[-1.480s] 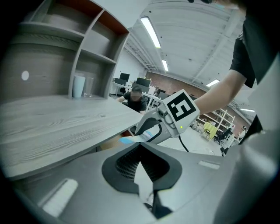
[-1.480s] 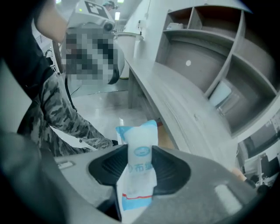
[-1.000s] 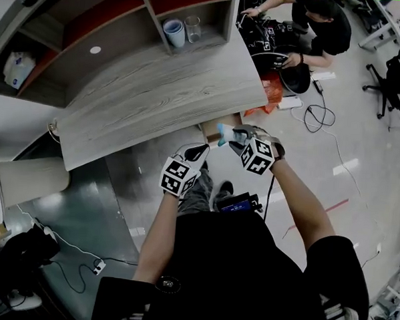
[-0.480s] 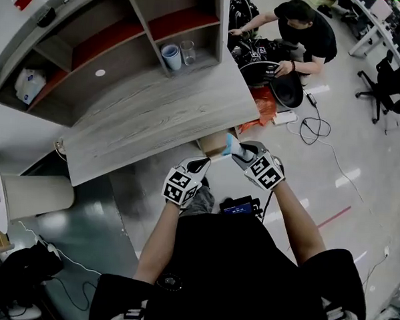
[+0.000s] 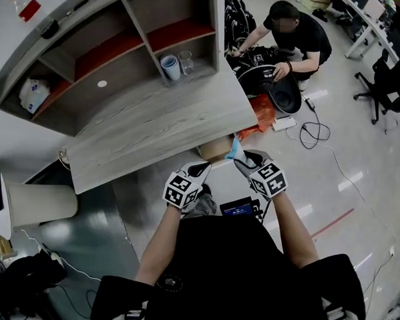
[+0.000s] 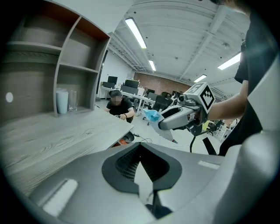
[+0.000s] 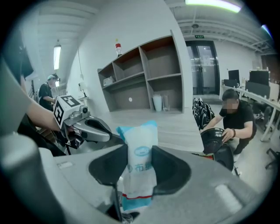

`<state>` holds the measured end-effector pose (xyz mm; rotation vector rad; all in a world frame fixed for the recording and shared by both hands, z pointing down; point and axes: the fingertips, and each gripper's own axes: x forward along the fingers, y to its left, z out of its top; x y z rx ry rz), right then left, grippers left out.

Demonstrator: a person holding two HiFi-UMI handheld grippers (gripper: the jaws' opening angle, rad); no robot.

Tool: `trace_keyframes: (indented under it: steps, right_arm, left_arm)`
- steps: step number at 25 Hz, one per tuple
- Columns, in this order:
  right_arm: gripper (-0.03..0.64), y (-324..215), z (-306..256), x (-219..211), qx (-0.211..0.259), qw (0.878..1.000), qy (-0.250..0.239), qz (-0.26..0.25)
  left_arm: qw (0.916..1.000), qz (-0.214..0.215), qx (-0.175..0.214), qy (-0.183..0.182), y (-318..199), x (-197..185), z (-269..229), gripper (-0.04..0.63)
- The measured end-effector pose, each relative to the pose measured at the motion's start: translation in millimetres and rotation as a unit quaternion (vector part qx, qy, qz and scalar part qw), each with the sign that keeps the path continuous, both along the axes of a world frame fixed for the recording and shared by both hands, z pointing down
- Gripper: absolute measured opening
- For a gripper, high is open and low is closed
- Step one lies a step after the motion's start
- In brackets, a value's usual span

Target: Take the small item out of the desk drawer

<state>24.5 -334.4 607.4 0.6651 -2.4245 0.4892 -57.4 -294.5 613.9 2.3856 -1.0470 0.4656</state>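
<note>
Crouching person (image 5: 296, 39) beyond desk (image 5: 155, 120); right claw (image 5: 240, 158) clamps packet (image 7: 139, 146).

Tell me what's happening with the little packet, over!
Right gripper shut on the small packet, packet upright. Left gripper shut, empty. Desk edge close beside the packet.
</note>
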Motion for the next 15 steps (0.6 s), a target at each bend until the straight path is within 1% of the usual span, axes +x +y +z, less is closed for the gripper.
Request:
trace_keyframes:
  steps: [15]
  right_arm:
    - [0.172, 20.6, -4.8, 9.7, -0.02, 0.999, -0.036, 0.004]
  left_arm:
    - [0.9997, -0.023, 0.005, -0.007, 23.9, 8.8, -5.0, 0.0]
